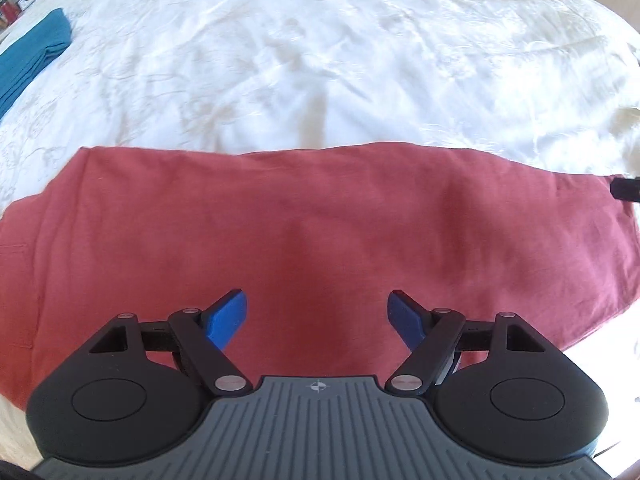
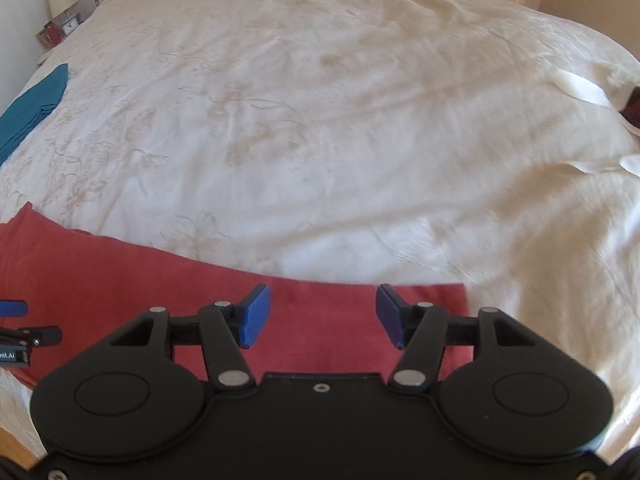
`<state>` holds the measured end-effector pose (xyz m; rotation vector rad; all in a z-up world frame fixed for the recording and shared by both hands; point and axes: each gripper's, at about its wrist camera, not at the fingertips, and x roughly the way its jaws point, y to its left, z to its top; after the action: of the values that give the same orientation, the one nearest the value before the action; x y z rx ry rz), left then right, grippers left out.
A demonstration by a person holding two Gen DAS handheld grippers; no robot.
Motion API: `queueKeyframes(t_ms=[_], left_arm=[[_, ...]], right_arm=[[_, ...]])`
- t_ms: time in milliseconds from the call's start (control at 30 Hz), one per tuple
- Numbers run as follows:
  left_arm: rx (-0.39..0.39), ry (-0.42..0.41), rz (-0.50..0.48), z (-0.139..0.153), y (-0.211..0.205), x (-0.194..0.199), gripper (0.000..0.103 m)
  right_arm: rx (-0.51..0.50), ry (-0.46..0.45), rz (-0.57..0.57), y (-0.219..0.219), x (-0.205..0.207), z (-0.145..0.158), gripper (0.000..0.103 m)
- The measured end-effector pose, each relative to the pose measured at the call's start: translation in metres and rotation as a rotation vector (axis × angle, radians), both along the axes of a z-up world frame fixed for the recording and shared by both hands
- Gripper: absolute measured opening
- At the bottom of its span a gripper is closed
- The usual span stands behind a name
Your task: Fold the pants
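- We see the brick-red cotton pants (image 1: 320, 232), already folded into a long flat band, lying along the near edge of the bed (image 1: 320, 60), long axis running left to right across both views.
- The left gripper (image 1: 317, 318) hangs over the band's middle; its blue fingers (image 1: 226, 320) are spread, nothing between them.
- The right gripper (image 2: 323, 314) sits over the band's right end (image 2: 432, 300), fingers apart and empty, so we judge it nearer for lifting that end over.
- The fabric looks smooth, lightly creased; a folded teal cloth (image 1: 32, 52) lies at the bed's far left edge.
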<state>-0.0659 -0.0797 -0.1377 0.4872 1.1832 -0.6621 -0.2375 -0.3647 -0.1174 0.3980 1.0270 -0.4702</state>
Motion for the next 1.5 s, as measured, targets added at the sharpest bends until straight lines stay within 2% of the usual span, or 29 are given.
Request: queueKeyframes(t_ms=[33,133,267,367,500,533,633,667,833,967,1067,1167,1267,1367,1500], left_arm=[[-0.002,-0.007,-0.010,-0.002,-0.009,-0.007,0.077],[0.011,-0.051,-0.034,-0.010,-0.034,-0.025,0.077],[0.026,-0.080,-0.038,-0.017,-0.053,-0.038,0.077],[0.054,-0.103,-0.053,-0.021,-0.060,-0.044,0.077],[0.083,-0.117,-0.064,-0.033,-0.068,-0.040,0.077],[0.089,-0.115,-0.063,-0.035,-0.069,-0.039,0.077],[0.098,-0.107,-0.044,-0.037,-0.071,-0.037,0.077],[0.094,-0.110,-0.035,-0.034,-0.071,-0.037,0.077],[0.070,-0.208,0.066,-0.017,-0.072,-0.026,0.077],[0.068,-0.193,0.148,-0.026,-0.084,-0.002,0.077],[0.131,-0.150,0.102,-0.047,-0.099,0.007,0.077],[0.104,-0.144,0.063,-0.040,-0.095,0.010,0.076],[0.052,-0.132,0.037,-0.019,-0.071,0.014,0.076],[0.017,-0.132,0.014,0.002,-0.031,0.019,0.076],[0.023,-0.105,-0.005,0.017,0.032,0.037,0.076]], right_arm=[[-0.003,0.003,-0.007,-0.007,-0.015,-0.002,0.066],[0.008,-0.004,-0.029,-0.026,-0.047,-0.010,0.079],[0.029,-0.013,-0.053,-0.046,-0.078,-0.030,0.079],[0.137,-0.068,-0.055,-0.060,-0.095,-0.048,0.080],[0.248,-0.128,-0.009,-0.065,-0.096,-0.061,0.077],[0.265,-0.138,0.005,-0.065,-0.095,-0.063,0.068],[0.384,-0.161,-0.002,-0.070,-0.094,-0.071,0.014],[0.417,-0.175,-0.018,-0.071,-0.097,-0.071,0.014],[0.392,-0.238,-0.046,-0.067,-0.112,-0.040,0.012],[0.368,-0.281,-0.034,-0.056,-0.116,-0.007,0.012],[0.356,-0.283,-0.017,-0.043,-0.107,0.014,0.012],[0.336,-0.281,-0.023,-0.023,-0.093,0.032,0.012],[0.350,-0.288,-0.046,-0.003,-0.080,0.047,0.012],[0.357,-0.290,-0.055,0.027,-0.053,0.060,0.012],[0.364,-0.320,-0.029,0.078,0.000,0.074,0.012]])
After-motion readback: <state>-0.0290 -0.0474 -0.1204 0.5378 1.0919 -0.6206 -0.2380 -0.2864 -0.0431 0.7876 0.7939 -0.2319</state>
